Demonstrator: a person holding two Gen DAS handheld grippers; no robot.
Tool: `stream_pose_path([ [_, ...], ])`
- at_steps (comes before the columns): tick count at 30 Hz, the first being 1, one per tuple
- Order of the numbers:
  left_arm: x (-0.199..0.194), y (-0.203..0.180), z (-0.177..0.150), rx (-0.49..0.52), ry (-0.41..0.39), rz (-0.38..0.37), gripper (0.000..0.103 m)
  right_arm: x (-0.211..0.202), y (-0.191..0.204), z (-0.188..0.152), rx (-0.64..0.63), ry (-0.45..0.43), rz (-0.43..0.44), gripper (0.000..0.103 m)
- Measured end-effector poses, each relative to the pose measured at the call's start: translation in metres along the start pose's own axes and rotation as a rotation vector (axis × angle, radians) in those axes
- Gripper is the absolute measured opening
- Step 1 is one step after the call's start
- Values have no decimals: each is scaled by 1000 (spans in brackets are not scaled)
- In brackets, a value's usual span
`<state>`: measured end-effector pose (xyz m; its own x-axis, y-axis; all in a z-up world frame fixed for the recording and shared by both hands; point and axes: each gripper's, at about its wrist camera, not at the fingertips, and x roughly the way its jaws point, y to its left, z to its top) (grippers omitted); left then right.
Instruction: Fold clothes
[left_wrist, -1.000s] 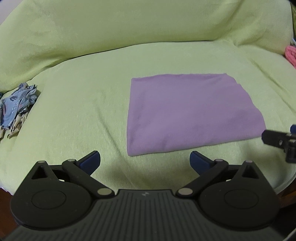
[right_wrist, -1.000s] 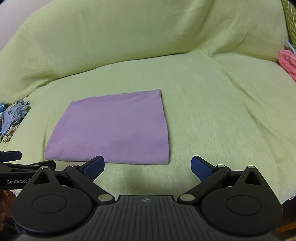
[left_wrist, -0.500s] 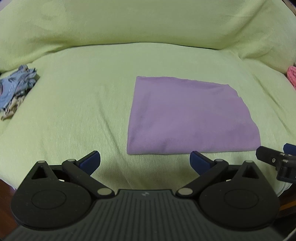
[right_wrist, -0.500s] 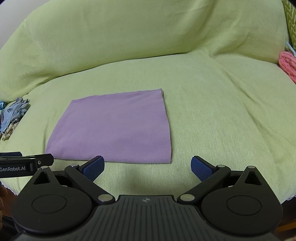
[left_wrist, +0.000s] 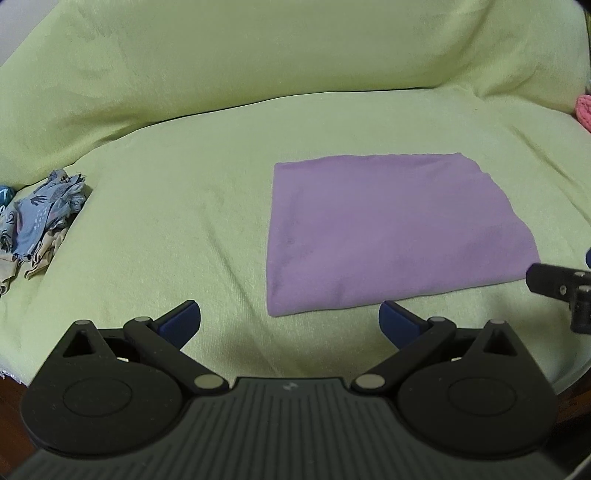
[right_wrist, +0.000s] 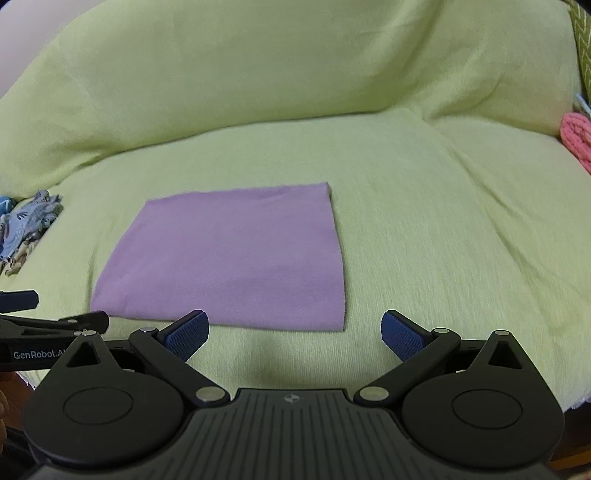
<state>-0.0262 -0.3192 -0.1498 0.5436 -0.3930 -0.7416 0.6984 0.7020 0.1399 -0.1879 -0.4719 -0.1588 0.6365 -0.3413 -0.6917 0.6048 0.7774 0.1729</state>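
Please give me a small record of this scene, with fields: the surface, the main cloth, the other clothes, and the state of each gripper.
surface: sofa covered with a light green cloth
main cloth: purple garment, folded into a flat rectangle, lying on the seat
other clothes: crumpled blue patterned clothes at the left edge; pink knit item at the right edge
left gripper: open, empty, near the front edge of the purple garment
right gripper: open, empty, at its front right corner

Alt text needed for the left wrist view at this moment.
A folded purple cloth lies flat on a light green covered couch seat, just ahead of the open left gripper, which holds nothing. A crumpled blue patterned garment sits at far left, and the right gripper's tip pokes in at right.
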Motion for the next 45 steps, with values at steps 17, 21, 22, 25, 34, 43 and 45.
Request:
stream_pose_path([
  [17, 29, 94, 11, -263, 177, -242, 102, 21, 87, -47, -745, -255, -25, 93],
  [21, 40, 119, 18, -367, 205, -325, 102, 38, 125, -71, -1035, -302, -13, 67],
  [22, 43, 123, 19, -380, 210, -336, 102, 42, 132, -74, -1078, -298, 2, 64],
  [25, 50, 130, 18, -412, 224, -346, 102, 55, 149, -84, -1192, -300, 35, 53],
  [34, 69, 144, 15, -534, 269, -425, 102, 82, 183, -96, -1427, -374, -5, 30],
  [43, 103, 158, 37, -733, 300, -643, 101, 71, 173, -71, -1277, -427, 39, 7],
  [45, 115, 153, 46, -746, 320, -691, 101, 65, 167, -59, -1198, -449, 54, 7],
])
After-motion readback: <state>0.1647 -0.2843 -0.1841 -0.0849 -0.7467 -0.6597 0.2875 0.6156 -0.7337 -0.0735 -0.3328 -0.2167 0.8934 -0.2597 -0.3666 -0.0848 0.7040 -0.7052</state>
